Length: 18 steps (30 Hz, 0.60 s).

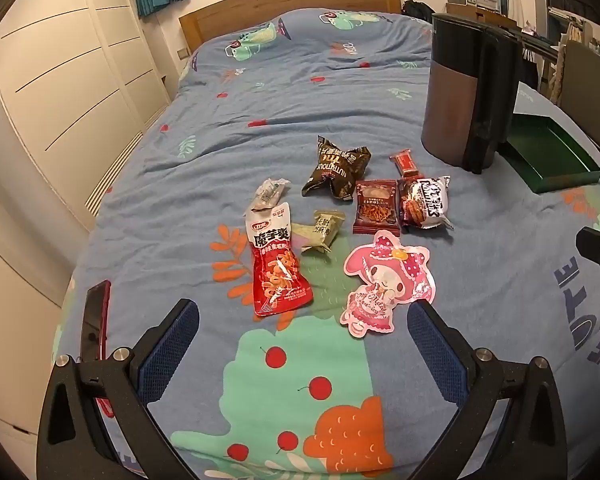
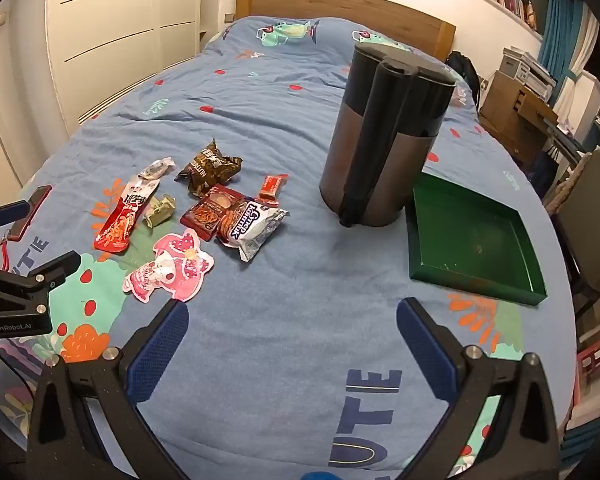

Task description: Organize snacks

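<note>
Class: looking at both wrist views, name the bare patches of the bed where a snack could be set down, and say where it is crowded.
Free: the blanket between the pink character pouch and green tray, and the stretch toward the headboard. The tray is empty too. Crowded: the cluster around the red pouch.

Both wrist views look down the blue patterned bed [image 1: 340, 92] toward its wooden headboard [image 2: 340, 8], sharing the scattered snack packets [image 1: 340, 208]; the right stands further right.

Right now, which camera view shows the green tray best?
The right wrist view shows it best: the whole green tray is visible there, with all four walls and its bare floor, lying on the bed beside the tall dark container. In the left wrist view the container hides part of the tray near the picture's edge.
</note>
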{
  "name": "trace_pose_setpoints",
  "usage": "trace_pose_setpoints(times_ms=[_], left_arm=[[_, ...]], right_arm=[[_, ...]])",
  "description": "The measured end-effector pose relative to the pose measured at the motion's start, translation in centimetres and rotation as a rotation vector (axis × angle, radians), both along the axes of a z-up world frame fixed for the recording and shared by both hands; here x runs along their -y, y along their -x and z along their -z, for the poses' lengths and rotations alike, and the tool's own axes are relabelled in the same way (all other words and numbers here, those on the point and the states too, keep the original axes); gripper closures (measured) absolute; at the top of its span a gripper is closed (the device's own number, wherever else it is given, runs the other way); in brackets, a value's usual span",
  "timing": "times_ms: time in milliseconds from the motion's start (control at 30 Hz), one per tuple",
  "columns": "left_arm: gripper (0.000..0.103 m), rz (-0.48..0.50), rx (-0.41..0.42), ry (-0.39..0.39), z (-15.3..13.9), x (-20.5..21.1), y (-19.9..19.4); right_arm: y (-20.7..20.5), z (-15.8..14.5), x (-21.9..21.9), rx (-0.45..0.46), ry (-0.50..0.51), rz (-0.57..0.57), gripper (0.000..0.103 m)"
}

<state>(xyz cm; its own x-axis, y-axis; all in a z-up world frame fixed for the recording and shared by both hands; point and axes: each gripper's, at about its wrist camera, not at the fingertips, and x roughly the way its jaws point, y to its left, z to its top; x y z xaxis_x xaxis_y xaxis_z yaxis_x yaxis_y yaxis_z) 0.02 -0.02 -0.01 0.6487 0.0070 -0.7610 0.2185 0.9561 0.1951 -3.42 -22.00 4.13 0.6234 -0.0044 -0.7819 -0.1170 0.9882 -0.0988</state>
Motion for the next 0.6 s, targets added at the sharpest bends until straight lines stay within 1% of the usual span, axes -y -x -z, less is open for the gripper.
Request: trace_pose_setpoints(times_ms=[433,467,600], left_arm=[[0.001,0.004,0.005,0.019,-0.15,0.11,0.56],[0.001,0.001,0.005,0.021,0.59,-0.03,0.56],[0.001,0.002,-0.006,0.023,0.51,0.26,0.03]], right_arm=[[-0.12,-0.06,0.25,-0.004,-0.005,-0.002,0.0],[-0.08,0.0,0.25,-0.002,-0.006,0.0,0.0],[-0.04,0.11,0.18,-0.004,-0.008,0.0,0.0]])
